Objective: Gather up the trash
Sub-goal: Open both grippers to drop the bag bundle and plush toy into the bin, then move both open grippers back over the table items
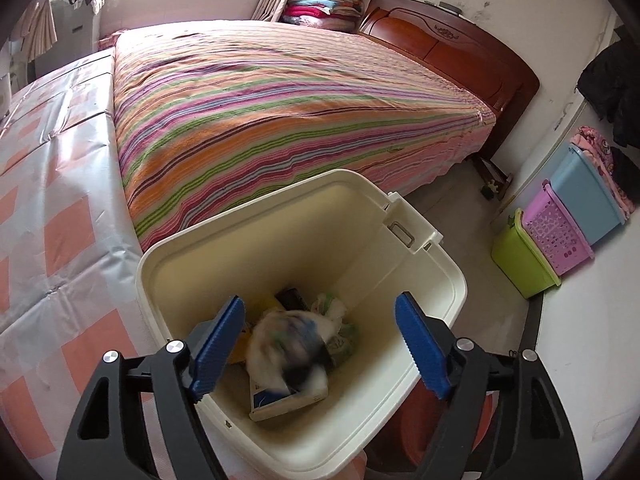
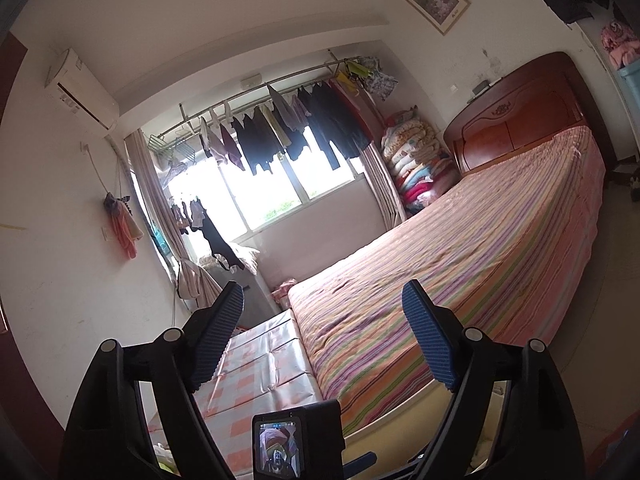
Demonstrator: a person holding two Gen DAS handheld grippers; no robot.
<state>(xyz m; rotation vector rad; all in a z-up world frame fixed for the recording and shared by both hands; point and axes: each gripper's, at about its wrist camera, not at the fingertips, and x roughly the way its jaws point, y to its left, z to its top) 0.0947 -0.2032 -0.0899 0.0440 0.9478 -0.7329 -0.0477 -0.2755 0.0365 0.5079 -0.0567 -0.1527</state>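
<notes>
Cream plastic bin (image 1: 424, 276) directly below left gripper (image 1: 320, 344), fingers spread wide, empty. Blurred wad of trash (image 1: 286, 346) between them, inside bin, atop box (image 1: 292, 398) and wrappers; orientation, long axis unreadable. Right gripper (image 2: 322, 340) spread, empty, facing bed (image 2: 460, 264). Remaining trash: none visible.

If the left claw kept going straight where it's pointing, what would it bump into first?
Probably the blurry crumpled trash between the left claw's open jaws, over the small box in the white bin. The blur hides its exact depth, so that is only a best guess.
</notes>
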